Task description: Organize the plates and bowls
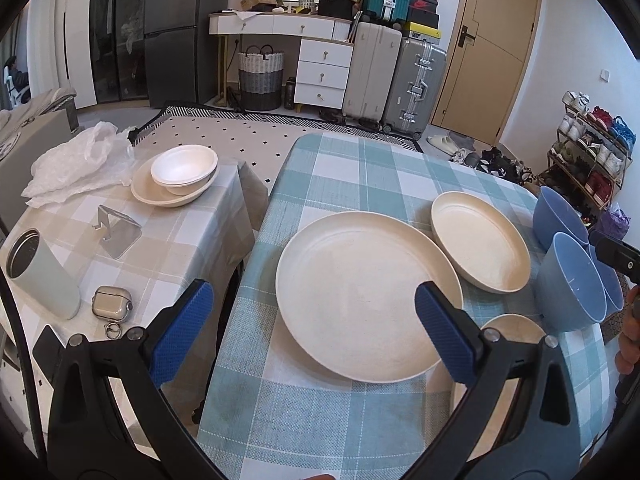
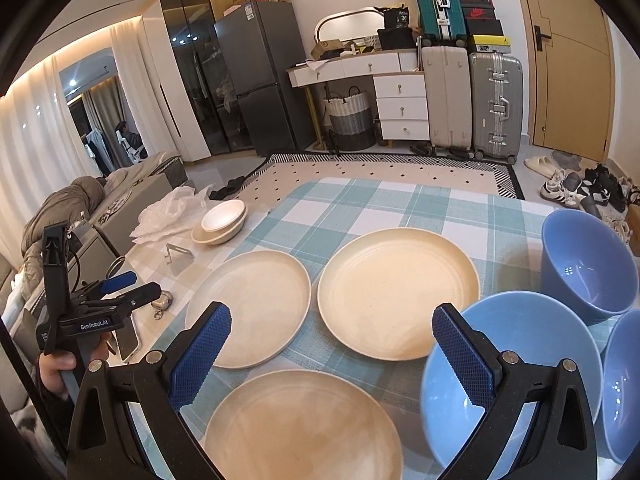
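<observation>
Three cream plates lie on the blue checked table (image 2: 400, 204): one at the left (image 2: 248, 308), one in the middle (image 2: 400, 292), one nearest (image 2: 304, 424). Three blue bowls stand to their right: a near one (image 2: 520, 360), a far one (image 2: 588, 264) and one at the edge (image 2: 624, 384). My right gripper (image 2: 332, 316) is open above the plates, its right finger in front of the near bowl's rim. My left gripper (image 1: 312, 296) is open over the table's left edge, by the large plate (image 1: 368, 296). It also shows in the right wrist view as the left gripper (image 2: 120, 292), held by a hand.
A lower side table (image 1: 160, 240) on the left carries a white bowl on a cream plate (image 1: 184, 168), a plastic bag (image 1: 80, 160), a metal stand (image 1: 116, 232), a mint cup (image 1: 44, 276) and an earbud case (image 1: 110, 304). Suitcases, drawers and a shoe rack (image 1: 592, 152) stand beyond.
</observation>
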A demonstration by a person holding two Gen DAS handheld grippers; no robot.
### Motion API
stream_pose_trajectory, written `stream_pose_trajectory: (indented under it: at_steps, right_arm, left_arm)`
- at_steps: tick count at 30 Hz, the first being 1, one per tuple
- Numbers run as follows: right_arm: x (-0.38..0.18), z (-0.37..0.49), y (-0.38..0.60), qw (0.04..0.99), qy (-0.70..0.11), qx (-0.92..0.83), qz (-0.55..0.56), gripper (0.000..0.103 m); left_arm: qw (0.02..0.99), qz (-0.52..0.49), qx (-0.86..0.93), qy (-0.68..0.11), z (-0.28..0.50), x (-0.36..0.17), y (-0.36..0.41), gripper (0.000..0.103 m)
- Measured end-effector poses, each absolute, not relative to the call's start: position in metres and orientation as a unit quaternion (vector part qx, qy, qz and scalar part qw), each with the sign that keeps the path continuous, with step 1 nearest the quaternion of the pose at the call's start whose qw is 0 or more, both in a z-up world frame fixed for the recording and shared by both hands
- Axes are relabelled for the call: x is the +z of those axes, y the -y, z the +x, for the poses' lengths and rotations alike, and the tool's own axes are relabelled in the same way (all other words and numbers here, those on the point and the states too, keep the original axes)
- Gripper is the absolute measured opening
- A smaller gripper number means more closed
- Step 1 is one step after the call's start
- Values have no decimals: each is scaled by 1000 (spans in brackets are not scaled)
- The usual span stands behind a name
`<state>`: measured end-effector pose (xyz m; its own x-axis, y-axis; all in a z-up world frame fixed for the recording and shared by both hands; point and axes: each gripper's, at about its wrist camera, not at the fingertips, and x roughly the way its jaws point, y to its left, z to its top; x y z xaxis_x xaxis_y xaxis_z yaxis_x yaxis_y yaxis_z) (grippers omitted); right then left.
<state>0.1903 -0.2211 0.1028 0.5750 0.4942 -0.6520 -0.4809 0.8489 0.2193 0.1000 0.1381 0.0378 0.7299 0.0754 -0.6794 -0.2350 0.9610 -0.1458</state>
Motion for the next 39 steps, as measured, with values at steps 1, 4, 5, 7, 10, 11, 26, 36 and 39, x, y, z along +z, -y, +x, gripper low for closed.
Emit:
stream_pose_trajectory:
  at_steps: [1, 4, 5, 7, 10, 11, 26, 36, 39]
  right_arm:
    - [101, 193, 218, 886, -373, 275, 8, 103]
    - [92, 200, 208, 879, -386, 281, 10, 103]
    - [89, 203, 205, 877, -389, 283, 8, 103]
    - [82, 207, 197, 872, -396, 287, 3, 103]
    - [72, 212, 189, 864, -409, 292, 3, 103]
    - [70, 213, 188, 862, -413, 294, 4, 103]
    - [24, 234, 153, 826, -463, 321, -3, 86]
    - [-7, 240, 130, 798, -501, 335, -2, 68]
    - [-15, 242, 123, 792, -508, 339, 0, 64]
  left_arm:
    - [922, -112, 85, -361, 103, 34, -139, 100]
    - [919, -115, 87, -368, 112, 25, -141, 100]
    - [917, -116, 87, -372, 115, 21, -142, 100]
    - [915, -121, 86, -375, 119, 15, -145, 100]
    - [911, -127, 86, -383, 128, 3, -150, 100]
    - [910, -127, 87, -385, 129, 0, -151, 100]
    - [891, -150, 70, -423, 154, -39, -163, 95]
    - [888, -144, 51, -434, 161, -51, -163, 79]
    - [886, -151, 55, -434, 161, -54, -166, 69]
